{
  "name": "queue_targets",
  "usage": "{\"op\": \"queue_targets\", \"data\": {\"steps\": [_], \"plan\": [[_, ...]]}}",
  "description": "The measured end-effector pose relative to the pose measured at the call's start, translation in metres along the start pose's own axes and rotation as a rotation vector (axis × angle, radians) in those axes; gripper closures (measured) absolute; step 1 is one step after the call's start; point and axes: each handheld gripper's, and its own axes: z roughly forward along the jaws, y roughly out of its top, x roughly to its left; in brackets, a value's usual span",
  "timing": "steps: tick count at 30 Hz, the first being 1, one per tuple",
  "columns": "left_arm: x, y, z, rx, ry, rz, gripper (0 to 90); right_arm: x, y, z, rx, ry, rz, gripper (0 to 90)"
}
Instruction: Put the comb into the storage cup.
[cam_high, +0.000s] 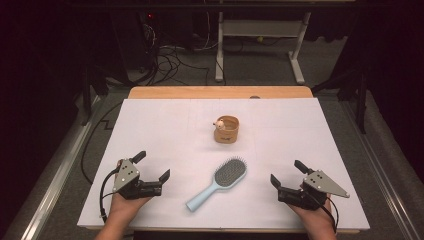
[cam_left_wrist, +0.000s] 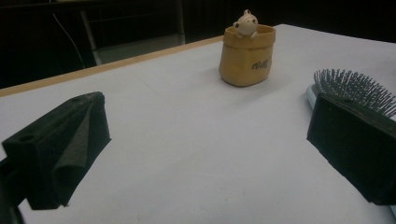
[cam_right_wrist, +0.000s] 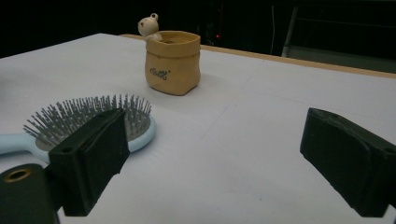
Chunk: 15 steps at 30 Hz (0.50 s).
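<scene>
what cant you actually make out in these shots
- Inside of the tan pot: its own wall hides the contents in both gripper views; too small in the high view.
- Lettering on the pot: too small and blurred to read in either gripper view.
- Hairbrush handle: left gripper view, hidden behind a black jaw; right gripper view, cut off by the left edge.
- Small dark thing at the table's far edge: high view, too small to identify.

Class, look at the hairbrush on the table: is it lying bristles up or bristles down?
Bristles up. The hairbrush lies flat on the table, its pins pointing upward in both gripper views.
</scene>
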Motion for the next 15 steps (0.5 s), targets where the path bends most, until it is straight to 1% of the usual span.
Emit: {"op": "queue_targets", "data": {"steps": [2, 3, 5, 6, 7, 8, 10, 11, 12, 13, 15], "plan": [[0.000, 0.000, 0.000, -0.001, 0.001, -0.005, 0.2, 0.003, 0.001, 0.000, -0.004, 0.005, 0.003, 13.5], [0.000, 0.000, 0.000, -0.001, 0.002, -0.005, 0.2, 0.003, 0.001, 0.000, -0.004, 0.005, 0.003, 13.5], [0.000, 0.000, 0.000, -0.002, 0.000, -0.007, 0.2, 0.005, 0.003, 0.001, -0.007, 0.013, 0.015, 16.9], [0.000, 0.001, 0.000, -0.001, -0.002, -0.009, 0.2, 0.005, 0.003, 0.002, -0.004, 0.019, 0.022, 18.5], [0.001, 0.001, 0.000, 0.003, -0.002, -0.009, 0.2, 0.008, 0.004, 0.004, 0.010, 0.036, 0.032, 22.5], [0.001, 0.001, 0.000, 0.003, -0.003, -0.012, 0.2, 0.008, 0.004, 0.004, 0.010, 0.036, 0.032, 22.5], [0.001, 0.001, 0.000, 0.001, 0.002, -0.016, 0.2, 0.011, 0.005, 0.007, 0.026, 0.053, 0.032, 26.3], [0.001, 0.002, 0.000, -0.002, 0.002, -0.014, 0.2, 0.014, 0.005, 0.009, 0.034, 0.060, 0.030, 28.3], [0.001, 0.002, 0.000, -0.006, -0.001, -0.015, 0.2, 0.018, 0.005, 0.012, 0.051, 0.078, 0.022, 33.1], [0.001, 0.002, 0.000, -0.006, -0.001, -0.015, 0.2, 0.018, 0.005, 0.012, 0.051, 0.078, 0.022, 33.1], [0.002, 0.002, 0.000, -0.002, -0.002, -0.016, 0.2, 0.024, 0.006, 0.015, 0.062, 0.092, 0.012, 38.3]]}}
